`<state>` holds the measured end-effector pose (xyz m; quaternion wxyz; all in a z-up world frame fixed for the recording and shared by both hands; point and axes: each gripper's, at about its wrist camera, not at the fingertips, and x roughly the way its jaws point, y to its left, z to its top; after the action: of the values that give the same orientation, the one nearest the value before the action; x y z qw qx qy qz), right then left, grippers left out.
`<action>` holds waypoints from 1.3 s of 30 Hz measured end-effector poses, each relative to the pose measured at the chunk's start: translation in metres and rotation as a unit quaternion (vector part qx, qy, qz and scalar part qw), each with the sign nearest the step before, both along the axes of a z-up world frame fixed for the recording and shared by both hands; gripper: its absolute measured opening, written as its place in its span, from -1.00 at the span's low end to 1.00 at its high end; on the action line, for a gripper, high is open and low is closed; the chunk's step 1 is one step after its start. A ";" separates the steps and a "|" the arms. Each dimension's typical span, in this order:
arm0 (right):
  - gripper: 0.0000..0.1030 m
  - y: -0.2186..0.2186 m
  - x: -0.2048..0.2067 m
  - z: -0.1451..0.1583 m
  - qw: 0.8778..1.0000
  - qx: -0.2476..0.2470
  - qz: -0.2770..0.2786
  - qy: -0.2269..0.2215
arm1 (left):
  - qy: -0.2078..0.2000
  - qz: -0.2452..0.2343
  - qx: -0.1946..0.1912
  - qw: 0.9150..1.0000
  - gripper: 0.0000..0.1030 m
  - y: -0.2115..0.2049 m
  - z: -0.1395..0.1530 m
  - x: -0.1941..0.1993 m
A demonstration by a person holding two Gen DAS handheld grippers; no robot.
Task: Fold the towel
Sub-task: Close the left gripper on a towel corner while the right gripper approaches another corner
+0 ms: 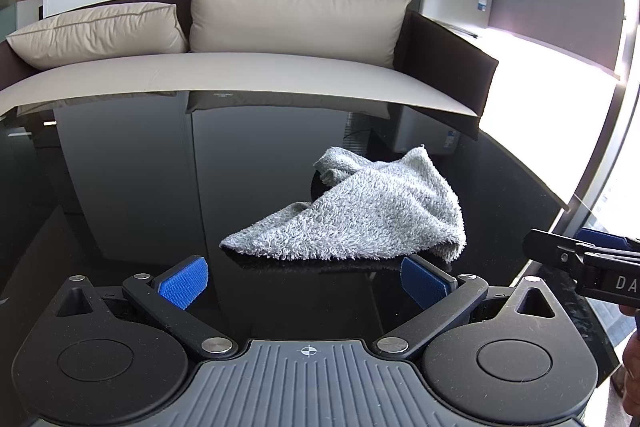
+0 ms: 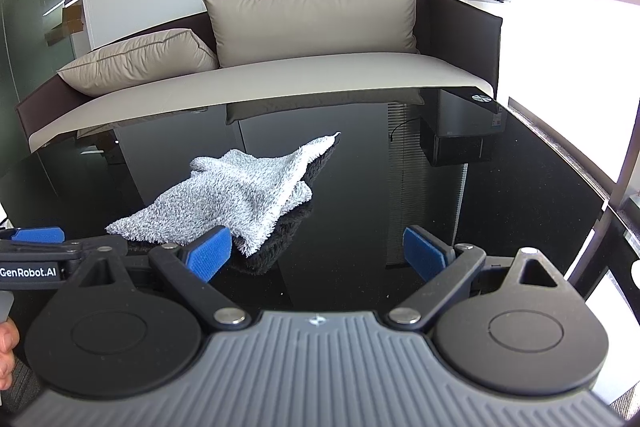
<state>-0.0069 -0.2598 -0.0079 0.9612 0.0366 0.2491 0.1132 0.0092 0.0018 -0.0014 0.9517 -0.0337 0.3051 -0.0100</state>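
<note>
1. The grey towel point(image 1: 360, 211) lies crumpled in a loose heap on the black worktop point(image 1: 160, 187); folding looks not yet begun.
2. Next move, I judge: spread it flat, which calls for finding two corners.
3. The left claw point(image 1: 304, 281) is spread wide and holds nothing, just short of the towel's near edge.
4. The right claw point(image 2: 318, 255) is likewise wide apart and empty, its left pad point(image 2: 210, 255) just beside the towel.
</note>
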 end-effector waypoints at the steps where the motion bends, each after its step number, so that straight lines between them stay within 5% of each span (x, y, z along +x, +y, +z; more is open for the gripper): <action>1: 0.84 -0.001 0.002 0.000 1.000 0.001 -0.001 0.000 | 0.001 0.000 0.000 1.000 0.98 0.000 0.000 0.002; 15: 0.84 -0.001 0.034 0.001 1.000 0.001 0.004 -0.002 | -0.005 -0.022 0.002 1.000 0.98 0.008 0.000 0.027; 25: 0.84 -0.001 0.061 0.000 1.000 0.002 0.005 -0.001 | 0.013 -0.057 -0.006 0.998 0.67 0.014 -0.009 0.046; 31: 0.84 -0.001 0.076 0.000 1.000 0.006 0.005 -0.001 | 0.030 -0.070 -0.017 0.997 0.31 0.018 -0.015 0.055; 39: 0.84 -0.002 0.095 -0.002 1.000 0.010 0.007 0.004 | 0.038 -0.068 -0.013 0.997 0.28 0.024 -0.019 0.066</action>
<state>0.0877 -0.2615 -0.0097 0.9590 0.0447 0.2518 0.1225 0.0751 0.0254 -0.0206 0.9360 -0.0255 0.3426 -0.0770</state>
